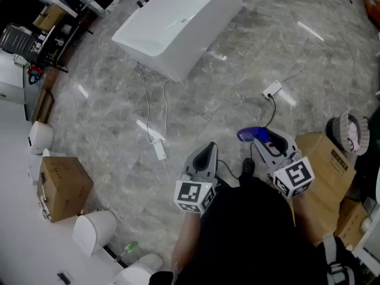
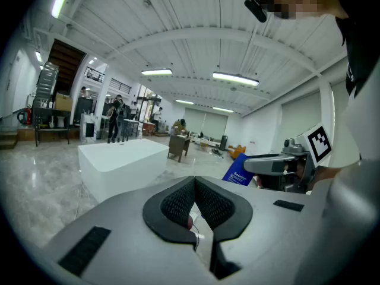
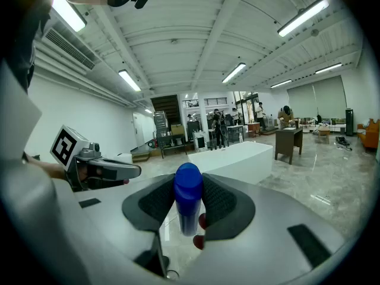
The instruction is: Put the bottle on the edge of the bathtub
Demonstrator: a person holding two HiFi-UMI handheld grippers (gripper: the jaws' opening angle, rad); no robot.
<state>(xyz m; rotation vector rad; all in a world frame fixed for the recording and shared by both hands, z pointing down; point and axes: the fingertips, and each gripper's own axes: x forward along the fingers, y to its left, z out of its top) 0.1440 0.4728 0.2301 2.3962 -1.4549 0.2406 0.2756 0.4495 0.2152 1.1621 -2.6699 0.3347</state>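
**Operator:** What am I holding?

**Spotter:** Your right gripper (image 3: 189,190) is clamped on the blue bottle (image 3: 188,180), with a pad pressing on each side and the rounded top poking out beyond the jaws. Your left gripper (image 2: 195,187) has its pads meeting at the tips with nothing between them (it's only along for the ride).

**Operator:** And the tub?

**Spotter:** The white bathtub (image 1: 178,46) stands well apart from you, across the grey marble floor (image 1: 237,76). It's ahead and toward the left in the head view. Both grippers point roughly toward it, the bottle carried low in front of you.

**Operator:** So where am I in the job?

**Spotter:** I'd call this the carry: you've gripped the bottle but haven't delivered it. Next you need to walk over, minding the white cable (image 1: 145,100) on the floor between you and the tub. Then stand the bottle upright over the flat rim and lower its base squarely before you let go. The rim looks narrow, so a tilted set-down could tip it into the basin.
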